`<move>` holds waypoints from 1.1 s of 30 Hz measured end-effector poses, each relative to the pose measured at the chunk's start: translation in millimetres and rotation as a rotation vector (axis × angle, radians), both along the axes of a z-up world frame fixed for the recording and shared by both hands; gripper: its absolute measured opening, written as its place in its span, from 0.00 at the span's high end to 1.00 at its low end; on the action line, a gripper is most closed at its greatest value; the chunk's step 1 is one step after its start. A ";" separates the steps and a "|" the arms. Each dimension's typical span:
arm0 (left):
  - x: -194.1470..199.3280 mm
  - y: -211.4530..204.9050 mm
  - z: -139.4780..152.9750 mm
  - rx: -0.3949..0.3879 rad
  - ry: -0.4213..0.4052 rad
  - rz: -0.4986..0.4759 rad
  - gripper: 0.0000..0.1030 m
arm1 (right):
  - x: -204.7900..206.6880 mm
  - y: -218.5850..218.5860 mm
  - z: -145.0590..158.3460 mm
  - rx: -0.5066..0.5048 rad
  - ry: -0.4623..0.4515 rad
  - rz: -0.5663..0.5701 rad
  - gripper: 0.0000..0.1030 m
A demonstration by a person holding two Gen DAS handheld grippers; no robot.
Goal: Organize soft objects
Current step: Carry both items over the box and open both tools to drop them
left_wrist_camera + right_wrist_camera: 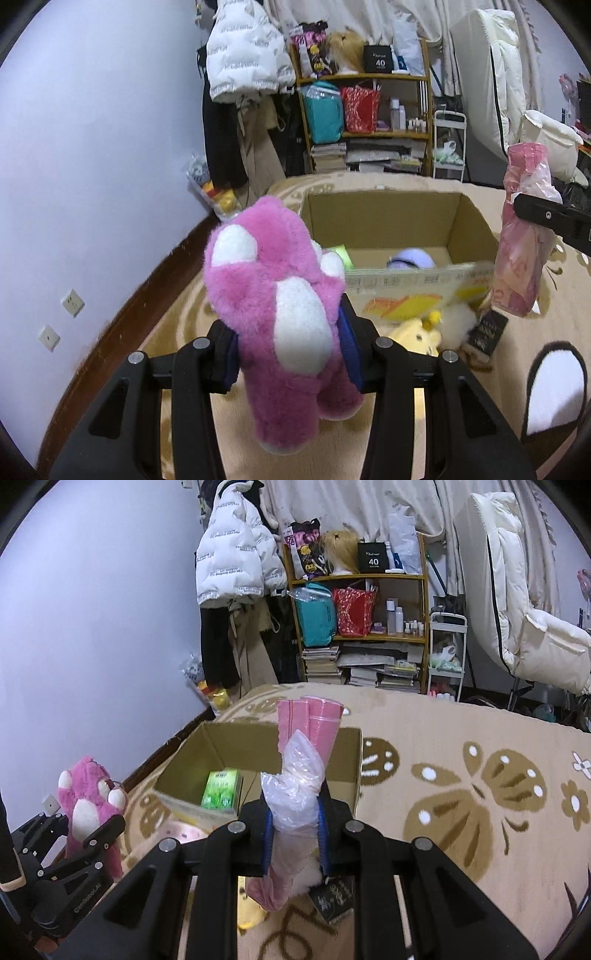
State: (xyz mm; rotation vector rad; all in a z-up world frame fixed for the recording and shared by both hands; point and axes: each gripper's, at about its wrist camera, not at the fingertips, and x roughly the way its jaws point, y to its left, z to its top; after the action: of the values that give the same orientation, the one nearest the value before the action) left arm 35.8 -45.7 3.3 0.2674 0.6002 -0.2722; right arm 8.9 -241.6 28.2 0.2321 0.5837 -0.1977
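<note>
Both tongs grip: left tongs pink plush bear, right tongs bagged pink cloth.

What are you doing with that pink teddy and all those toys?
Tidying soft things into the cardboard box on the rug. The left hand-held gripper is shut on the pink teddy, held up beside the box. The right hand-held gripper is shut on a pink cloth roll wrapped in clear plastic, held above the box. A green pack and something purple already sit inside. A yellow plush lies on the rug, outside the box.
</note>
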 end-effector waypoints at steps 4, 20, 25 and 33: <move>13.6 -11.9 9.4 0.015 -0.047 -0.024 0.58 | 9.4 -4.7 3.3 -0.008 -0.015 -0.005 0.80; 72.9 -51.9 17.2 0.034 -0.106 -0.058 0.58 | 46.8 -29.1 -4.8 -0.010 -0.064 -0.006 0.80; 80.5 -64.7 2.2 0.039 -0.049 -0.108 0.57 | 55.4 -32.2 -15.3 0.012 -0.065 0.010 0.80; 93.8 -75.9 -10.8 0.006 0.025 -0.155 0.57 | 61.1 -25.4 -23.6 0.005 -0.064 0.013 0.80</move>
State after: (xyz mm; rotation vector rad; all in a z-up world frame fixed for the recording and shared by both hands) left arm 129.6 -121.6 -7.4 0.3177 0.6058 -0.4235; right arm 70.0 -267.1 4.6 0.2385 0.5223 -0.1758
